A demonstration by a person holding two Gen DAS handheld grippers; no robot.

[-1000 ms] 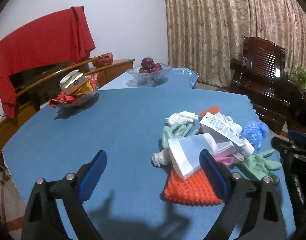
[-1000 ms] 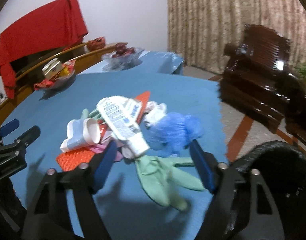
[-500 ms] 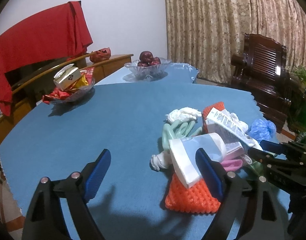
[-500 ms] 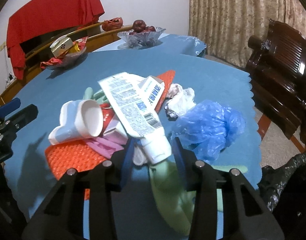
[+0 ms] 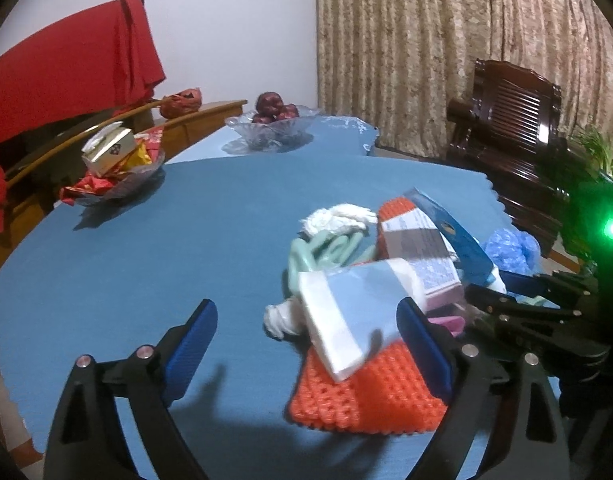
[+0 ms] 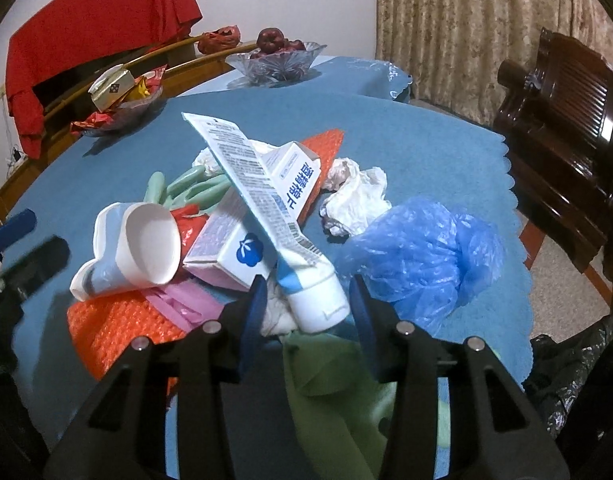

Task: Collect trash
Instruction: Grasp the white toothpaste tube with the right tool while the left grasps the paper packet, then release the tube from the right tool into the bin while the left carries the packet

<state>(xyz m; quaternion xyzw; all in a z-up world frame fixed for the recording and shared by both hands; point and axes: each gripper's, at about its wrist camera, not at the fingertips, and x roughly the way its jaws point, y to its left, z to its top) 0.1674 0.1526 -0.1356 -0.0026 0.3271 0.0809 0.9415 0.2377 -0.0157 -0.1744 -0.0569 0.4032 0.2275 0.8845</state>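
Since a second ago the right gripper [image 6: 306, 300] has closed in from wide open, its blue pads now flanking the capped end of the white toothpaste tube [image 6: 266, 208] atop the trash pile on the blue tablecloth [image 6: 406, 136]; actual contact is unclear. Beside it lie a crumpled blue plastic bag [image 6: 422, 260], white paper cup [image 6: 146, 246] and orange mesh mat [image 5: 370, 392]. Left gripper [image 5: 306, 352] hovers wide open, empty.

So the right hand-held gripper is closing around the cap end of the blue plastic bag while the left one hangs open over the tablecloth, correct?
Not the bag. In the right wrist view, the right hand-held gripper straddles the cap end of the white toothpaste tube; the blue plastic bag lies beside it, untouched. The left hand-held gripper does hang open over the tablecloth.
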